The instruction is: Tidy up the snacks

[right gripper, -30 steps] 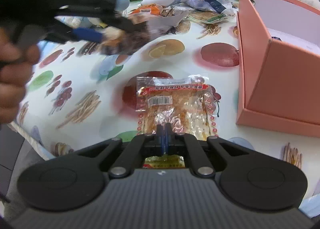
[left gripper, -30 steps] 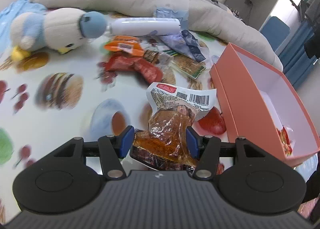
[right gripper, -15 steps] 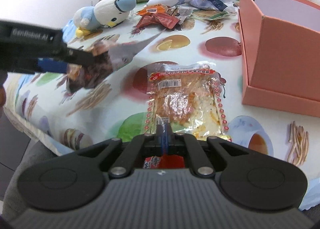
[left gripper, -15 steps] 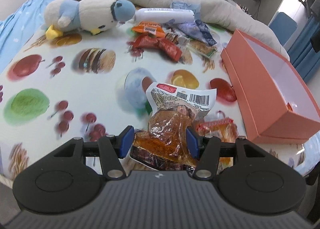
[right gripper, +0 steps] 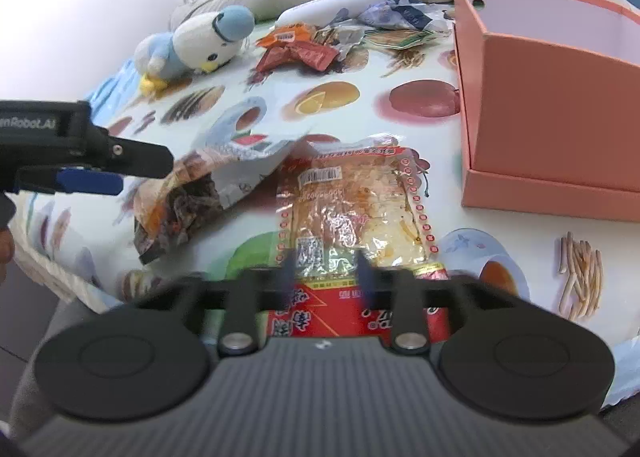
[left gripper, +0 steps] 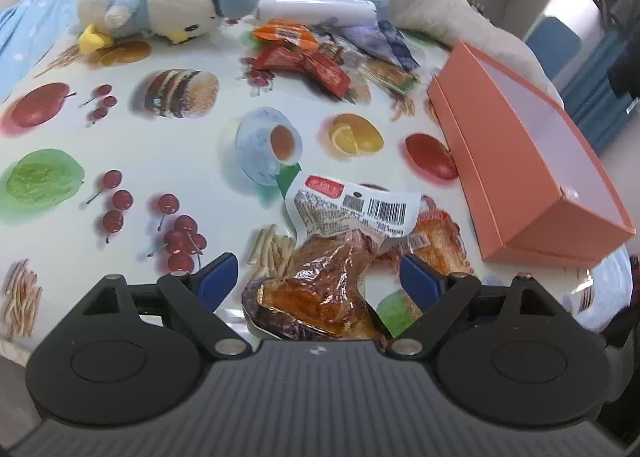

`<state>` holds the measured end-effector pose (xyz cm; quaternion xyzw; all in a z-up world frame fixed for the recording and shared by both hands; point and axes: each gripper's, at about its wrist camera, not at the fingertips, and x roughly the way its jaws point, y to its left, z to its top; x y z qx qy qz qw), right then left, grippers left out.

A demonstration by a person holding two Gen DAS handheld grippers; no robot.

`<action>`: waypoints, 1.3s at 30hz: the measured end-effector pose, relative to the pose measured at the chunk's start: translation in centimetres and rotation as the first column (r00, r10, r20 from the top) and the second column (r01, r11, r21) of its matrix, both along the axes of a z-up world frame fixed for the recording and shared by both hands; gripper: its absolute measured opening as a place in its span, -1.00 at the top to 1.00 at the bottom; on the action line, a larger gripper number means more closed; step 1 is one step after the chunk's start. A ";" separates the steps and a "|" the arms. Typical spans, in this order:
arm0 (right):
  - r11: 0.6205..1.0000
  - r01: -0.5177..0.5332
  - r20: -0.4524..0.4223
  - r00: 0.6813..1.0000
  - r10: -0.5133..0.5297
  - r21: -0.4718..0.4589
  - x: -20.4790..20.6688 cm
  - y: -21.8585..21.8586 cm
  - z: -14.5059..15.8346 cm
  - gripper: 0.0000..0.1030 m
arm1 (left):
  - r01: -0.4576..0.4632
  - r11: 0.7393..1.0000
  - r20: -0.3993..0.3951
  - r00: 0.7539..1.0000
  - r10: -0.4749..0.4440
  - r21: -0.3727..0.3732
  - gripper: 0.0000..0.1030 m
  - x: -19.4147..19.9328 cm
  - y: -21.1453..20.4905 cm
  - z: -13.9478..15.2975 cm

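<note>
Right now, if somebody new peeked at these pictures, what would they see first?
Probably the big orange box on the right side of the fruit-printed cloth, open on top. Next, the blue and white plush bird lying at the far edge beside a heap of snack packets. Up close, a shiny meat snack pack sits between the open fingers of the left gripper.

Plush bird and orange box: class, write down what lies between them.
A heap of snack packets lies between the plush bird and the orange box, clearest in the left wrist view.
</note>
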<state>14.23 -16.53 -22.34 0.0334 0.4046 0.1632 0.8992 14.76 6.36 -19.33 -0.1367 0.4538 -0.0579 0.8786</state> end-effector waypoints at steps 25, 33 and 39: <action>0.999 -0.004 0.020 1.000 0.004 -0.044 1.3 -0.5 -0.9 -1.00 | 0.105 0.993 -0.019 0.994 -0.104 0.055 -0.87 1.5 -2.2 -2.0; 0.986 -0.039 0.054 0.997 0.048 -0.159 3.7 1.0 -2.1 -1.00 | 0.077 0.996 -0.060 0.995 -0.074 0.046 -0.84 2.3 -1.4 -3.6; 0.987 -0.047 0.054 0.997 0.056 -0.156 4.8 0.7 -2.4 -0.82 | 0.107 0.989 -0.095 0.991 -0.098 0.099 -0.68 2.4 -1.9 -4.7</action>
